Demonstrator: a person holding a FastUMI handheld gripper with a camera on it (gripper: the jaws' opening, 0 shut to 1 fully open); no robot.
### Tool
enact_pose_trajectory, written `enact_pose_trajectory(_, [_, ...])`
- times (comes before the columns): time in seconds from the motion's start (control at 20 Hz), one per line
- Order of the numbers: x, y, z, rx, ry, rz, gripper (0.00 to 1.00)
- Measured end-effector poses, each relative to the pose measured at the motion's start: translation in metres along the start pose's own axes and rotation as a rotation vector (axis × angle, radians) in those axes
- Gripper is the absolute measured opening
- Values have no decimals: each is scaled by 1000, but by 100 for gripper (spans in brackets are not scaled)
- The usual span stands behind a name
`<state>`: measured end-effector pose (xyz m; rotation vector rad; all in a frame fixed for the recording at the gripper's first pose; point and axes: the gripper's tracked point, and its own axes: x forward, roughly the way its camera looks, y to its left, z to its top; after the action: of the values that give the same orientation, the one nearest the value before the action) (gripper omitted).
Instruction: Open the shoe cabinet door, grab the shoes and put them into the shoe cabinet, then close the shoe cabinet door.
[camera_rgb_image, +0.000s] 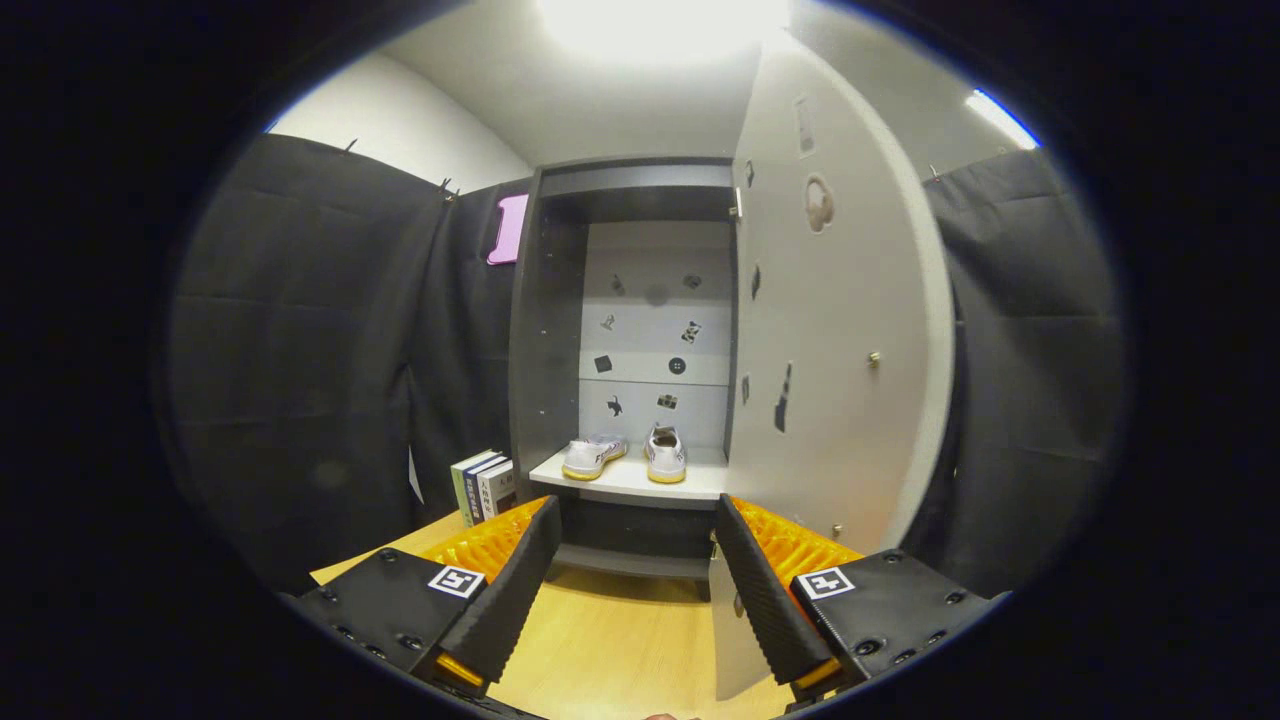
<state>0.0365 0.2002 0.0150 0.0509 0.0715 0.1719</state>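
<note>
The shoe cabinet (545, 330) stands ahead of me with its door (835, 340) swung wide open to the right. Two white shoes with yellow soles, one (594, 457) on the left and one (665, 455) on the right, sit on the cabinet's pale shelf (640, 482), beyond my fingers. My gripper (632, 545) is open with nothing between its fingers. It hovers above the wooden floor, a short way back from the shelf. The open door's lower edge lies just beside my right finger (765, 590).
A small stack of books (485, 487) stands upright on the wooden floor (620, 640) left of the cabinet. A small knob (873, 358) shows on the door. Black cloth walls close in on both sides.
</note>
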Motion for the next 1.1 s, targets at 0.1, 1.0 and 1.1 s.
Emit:
enact_pose_trajectory(0.1, [-17, -26, 12, 23, -12, -24, 95])
enact_pose_trajectory(1.0, [-41, -229, 43, 43, -31, -52, 98])
enact_pose_trajectory(1.1, [-22, -239, 48, 35, -30, -85, 98])
